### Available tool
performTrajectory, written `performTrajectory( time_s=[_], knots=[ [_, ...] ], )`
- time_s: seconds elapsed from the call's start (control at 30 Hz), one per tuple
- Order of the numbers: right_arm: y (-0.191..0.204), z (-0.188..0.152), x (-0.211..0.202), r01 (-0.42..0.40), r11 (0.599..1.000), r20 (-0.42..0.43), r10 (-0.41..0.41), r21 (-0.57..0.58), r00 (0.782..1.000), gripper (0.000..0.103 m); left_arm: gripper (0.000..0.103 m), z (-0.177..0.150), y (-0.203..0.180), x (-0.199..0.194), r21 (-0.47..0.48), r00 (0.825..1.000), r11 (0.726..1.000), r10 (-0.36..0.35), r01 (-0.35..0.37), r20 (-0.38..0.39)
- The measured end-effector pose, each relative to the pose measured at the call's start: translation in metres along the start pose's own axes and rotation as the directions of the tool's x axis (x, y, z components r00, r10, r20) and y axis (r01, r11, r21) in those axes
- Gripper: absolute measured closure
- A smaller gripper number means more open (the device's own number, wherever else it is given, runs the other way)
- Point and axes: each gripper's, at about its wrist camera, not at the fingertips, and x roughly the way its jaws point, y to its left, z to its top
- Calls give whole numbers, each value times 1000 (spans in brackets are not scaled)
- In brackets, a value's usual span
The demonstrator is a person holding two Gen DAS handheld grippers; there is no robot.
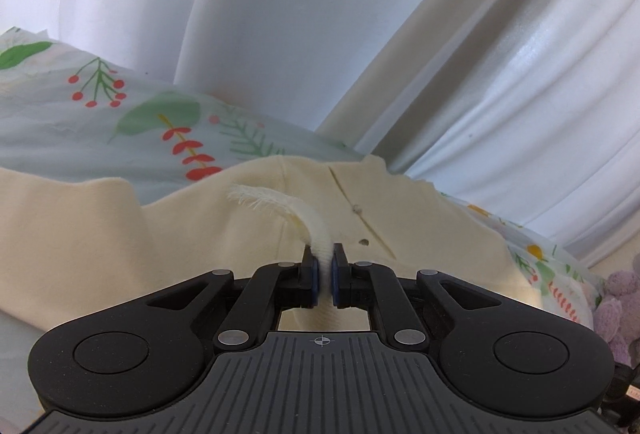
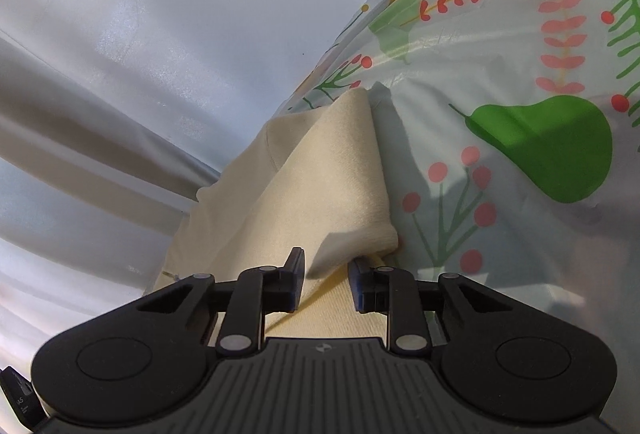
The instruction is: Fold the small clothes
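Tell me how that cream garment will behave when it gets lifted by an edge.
Probably floppy: the cream garment creases and drapes over the printed cloth. Its pinched strip bends limply out of the left tool. Likely light, since a fold stands raised at the right tool.

The left gripper [image 1: 325,274] points forward and downward; its two black fingers [image 1: 310,280] stand almost together, blue pads facing each other, pinching a thin strip of the cream garment [image 1: 256,234] that rises out from between the tips; the linkage arms fold inward symmetrically on both sides of the ribbed body. The right gripper [image 2: 326,284] also tilts downward, rolled a little so its left finger sits higher than the right; its fingers [image 2: 294,284] show a visible gap in the right wrist view, with a fold of the same cream cloth lying in that gap; whether the pads press on the fold cannot be told; no hand or sleeve shows in either view.
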Motion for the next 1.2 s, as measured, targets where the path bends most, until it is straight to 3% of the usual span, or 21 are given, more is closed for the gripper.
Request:
performTrajectory(
  time_s=[0.17, 0.37, 0.53, 0.67, 0.83, 0.93, 1.1, 1.2],
  knots=[
    [8, 5, -8, 63, 992, 117, -50, -110, 992, 96, 95, -10, -3, 17, 56, 999, 998, 42, -40, -28],
    [12, -3, -2, 169, 951, 148, -134, -260, 980, 95, 95, -20, -11, 37, 152, 993, 982, 117, -110, -35],
    [24, -3, -22, 137, 926, 109, -105, -351, 989, 89, 95, -18, -9, 39, 156, 992, 981, 120, -114, -28],
    [38, -6, -45, 123, 880, 146, -62, -459, 987, 81, 95, -14, -11, 35, 157, 993, 981, 116, -114, 0],
    [48, 3, -39, 164, 855, 166, -92, -493, 982, 77, 95, -8, -15, 36, 174, 992, 976, 125, -129, 33],
    [57, 0, -14, 209, 804, 139, -158, -558, 978, 77, 95, -7, -15, 39, 172, 991, 976, 132, -135, 28],
    [75, -11, 29, 208, 717, 102, -189, -665, 977, 78, 94, -13, -10, 52, 195, 987, 969, 159, -149, -35],
    [83, -18, 49, 249, 638, 139, -219, -729, 966, 81, 93, -14, -5, 52, 182, 988, 973, 151, -141, -40]
  ],
)
